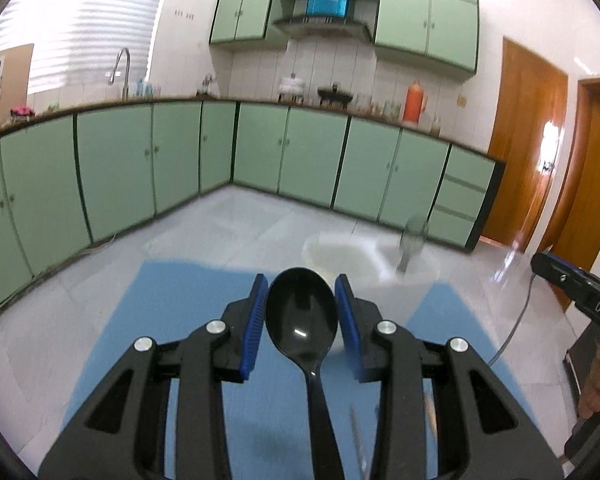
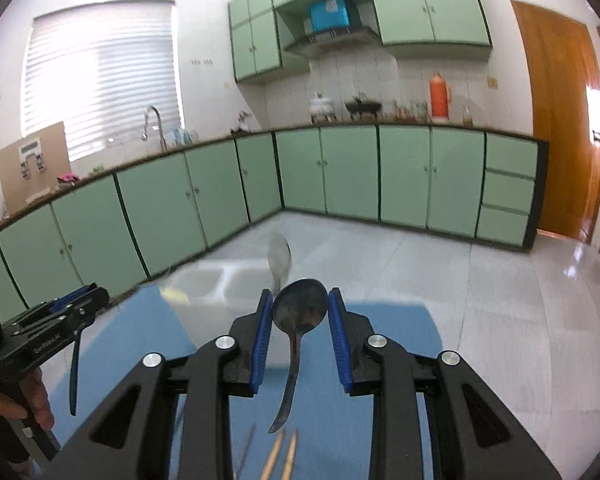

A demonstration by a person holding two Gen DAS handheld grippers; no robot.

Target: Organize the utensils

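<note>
Green cabinets are lining the kitchen walls at 12 o'clock, and a blue mat point(image 1: 188, 320) is covering the worktop beneath both tools.

Left tool point(image 1: 301, 316) is carrying a black spoon point(image 1: 302, 316), bowl up between the blue pads point(image 1: 256, 328). Whether the pads are clamping the bowl or only flanking it, I cannot tell; the handle is running down at 6 o'clock under the jaws. Right tool point(image 2: 299, 316) is carrying a steel spoon point(image 2: 299, 312) the same way, its handle hanging free at 6 o'clock, and its grip is equally unclear.

A translucent divided bin point(image 2: 204, 284) is sitting on the mat at 11 o'clock from the right tool, with another steel spoon point(image 2: 280, 260) standing in it. Chopsticks point(image 2: 280, 456) are lying on the mat at 6 o'clock.

Risks, as I judge them: the smooth curved bowls could be slipping or pivoting between the pads; either spoon could be knocking the standing spoon or tipping the light bin; both tools could be colliding over the bin.

Lettering reading "DAS" is showing on the right tool's body in the left view; the left tool's lettering is too blurred.
</note>
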